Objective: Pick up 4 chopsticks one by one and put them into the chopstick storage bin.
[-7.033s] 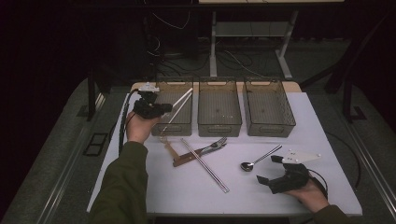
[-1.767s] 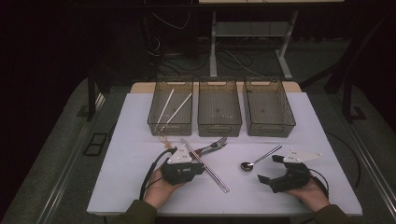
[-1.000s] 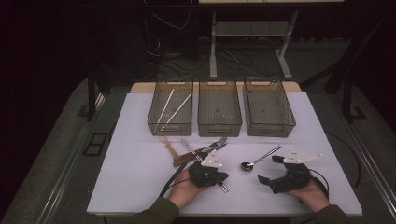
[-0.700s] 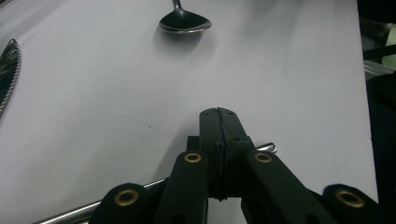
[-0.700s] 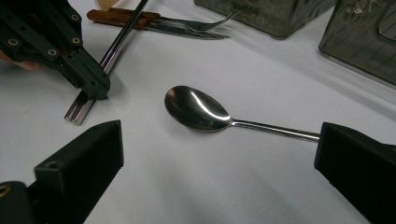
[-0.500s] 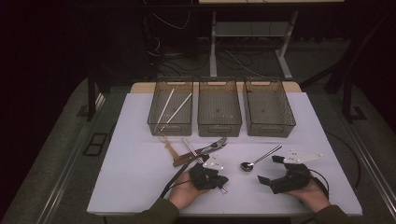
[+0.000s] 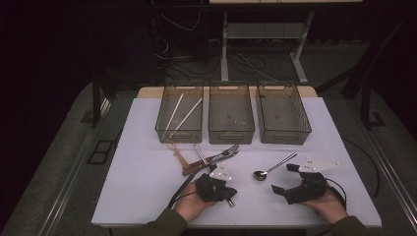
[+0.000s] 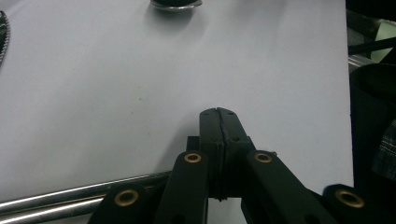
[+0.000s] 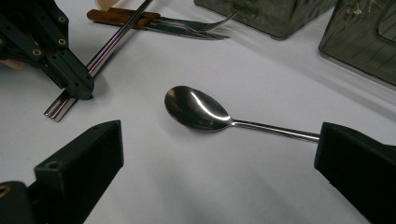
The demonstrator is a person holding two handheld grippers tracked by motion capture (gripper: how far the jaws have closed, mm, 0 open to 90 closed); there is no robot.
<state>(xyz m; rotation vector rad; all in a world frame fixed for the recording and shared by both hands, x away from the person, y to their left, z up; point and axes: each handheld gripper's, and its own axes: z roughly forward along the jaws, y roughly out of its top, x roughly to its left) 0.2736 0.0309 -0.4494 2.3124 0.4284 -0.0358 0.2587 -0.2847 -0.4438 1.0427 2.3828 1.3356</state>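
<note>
Left gripper [image 7: 227,194] closing at chopsticks [image 9: 74,95]
Having moved right, its jaws are meeting beside them, gripping nothing; right gripper [image 7: 290,181] is resting open near spoon [image 7: 273,166].

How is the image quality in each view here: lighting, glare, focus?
High view: table evenly lit, surroundings nearly black, trays sharp. Left gripper view: shut left gripper sharp, the metal chopsticks at the bottom edge soft. Right gripper view: bright glare streaks on the spoon bowl, the right gripper's near jaws blurred.
</note>
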